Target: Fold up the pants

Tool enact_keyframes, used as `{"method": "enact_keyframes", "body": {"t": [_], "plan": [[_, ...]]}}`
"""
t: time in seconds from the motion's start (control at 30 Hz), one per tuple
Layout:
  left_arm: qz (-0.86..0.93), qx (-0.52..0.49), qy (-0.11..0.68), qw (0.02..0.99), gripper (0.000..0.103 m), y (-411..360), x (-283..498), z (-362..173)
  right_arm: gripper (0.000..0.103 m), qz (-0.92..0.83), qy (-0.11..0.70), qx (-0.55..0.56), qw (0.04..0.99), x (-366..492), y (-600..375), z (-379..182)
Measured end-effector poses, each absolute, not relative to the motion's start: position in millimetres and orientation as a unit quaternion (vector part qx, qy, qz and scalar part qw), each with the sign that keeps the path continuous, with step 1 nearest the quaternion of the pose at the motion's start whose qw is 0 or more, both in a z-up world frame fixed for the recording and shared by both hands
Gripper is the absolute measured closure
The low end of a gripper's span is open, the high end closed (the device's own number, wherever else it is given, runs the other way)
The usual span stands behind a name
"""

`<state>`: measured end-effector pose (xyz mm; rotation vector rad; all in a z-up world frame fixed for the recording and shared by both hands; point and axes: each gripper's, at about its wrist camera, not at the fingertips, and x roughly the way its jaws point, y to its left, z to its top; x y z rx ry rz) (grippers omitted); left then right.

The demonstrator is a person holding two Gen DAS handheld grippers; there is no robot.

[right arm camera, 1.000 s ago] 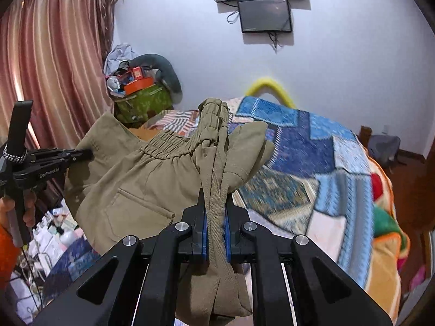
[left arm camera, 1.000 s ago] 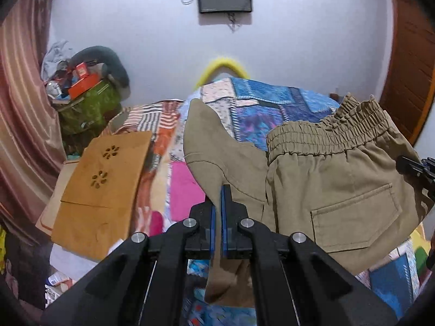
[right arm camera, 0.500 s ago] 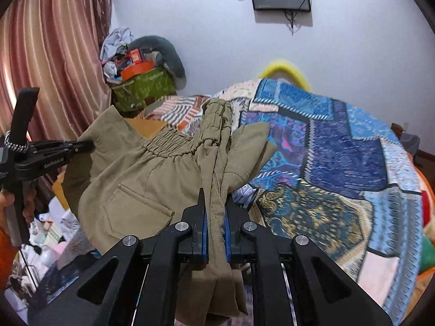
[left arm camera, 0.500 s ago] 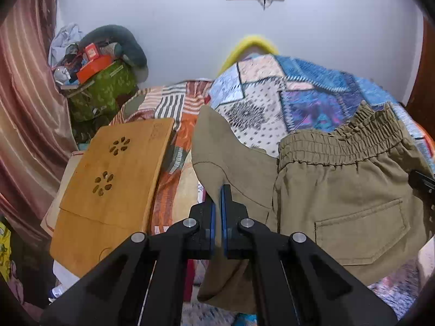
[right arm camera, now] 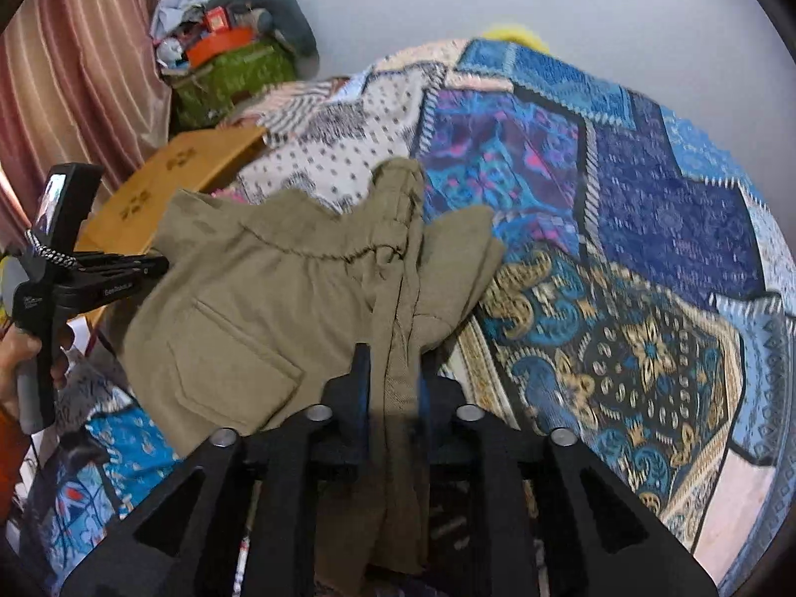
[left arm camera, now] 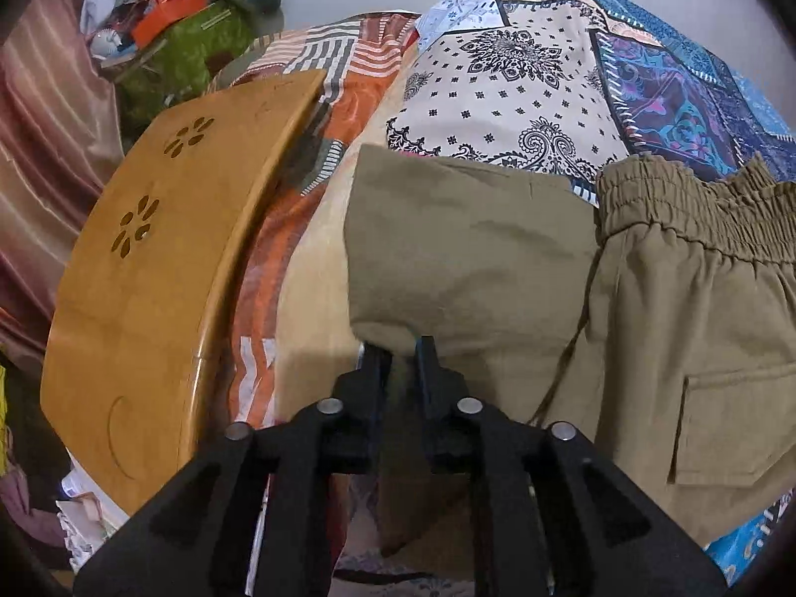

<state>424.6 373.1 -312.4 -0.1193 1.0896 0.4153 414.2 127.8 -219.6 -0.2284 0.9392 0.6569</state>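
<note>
A: Starting with the left wrist view, what is cut off?

B: The khaki pants (left arm camera: 646, 298) run off the right edge, so only the gathered waistband at upper right and a flap pocket at lower right show. They lie on the patchwork bed (left arm camera: 522, 64). The left claw (left arm camera: 403, 348) sits at lower centre, its jaws opening, with a fold of the pants between them; the pads stand a little apart and I cannot tell whether they still press the cloth.

A: Anything left of that?

B: A wooden lap tray (left arm camera: 149, 268) with flower-shaped cut-outs fills the left side. At upper left a green bag (left arm camera: 199, 49) holds an orange box and other clutter, too small to sort out. No writing reads here.

A: And the right wrist view?

B: The right claw (right arm camera: 393, 363) is at lower centre, jaws opening, a bunched strip of the pants (right arm camera: 258, 298) running down between them and hiding what lies below. The cloth spreads across the middle left of the frame over the bed (right arm camera: 646, 229). At the left edge a hand (right arm camera: 20, 353), partly cropped, holds the left claw (right arm camera: 154, 263); white lettering on its arm is too blurred to read. The green bag (right arm camera: 234, 74) sits at upper left.
</note>
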Motion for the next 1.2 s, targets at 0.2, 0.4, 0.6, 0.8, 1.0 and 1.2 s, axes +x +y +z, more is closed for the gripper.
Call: {"method": "enact_keyframes", "body": {"t": [0.2, 0.4, 0.6, 0.8, 1.0, 1.2], "plan": [[0.181, -0.037, 0.525, 0.831, 0.058, 361, 405, -292, 0.051, 0.279, 0.437, -0.136, 0.844, 399, 118, -206], [0.175, -0.021, 0.490, 0.854, 0.047, 337, 373, -235, 0.051, 0.291, 0.411, -0.128, 0.854, 372, 109, -169], [0.151, -0.015, 0.432, 0.889, 0.046, 306, 329, -155, 0.051, 0.306, 0.358, -0.127, 0.873, 333, 102, -117], [0.130, 0.002, 0.339, 0.932, 0.038, 260, 259, -65, 0.051, 0.321, 0.295, -0.104, 0.894, 282, 84, -54], [0.116, 0.021, 0.251, 0.961, 0.034, 213, 178, -5, 0.051, 0.337, 0.224, -0.081, 0.911, 223, 62, 0], [0.108, 0.025, 0.175, 0.978, 0.029, 176, 102, 27, 0.051, 0.356, 0.148, -0.048, 0.922, 157, 30, 40]]}}
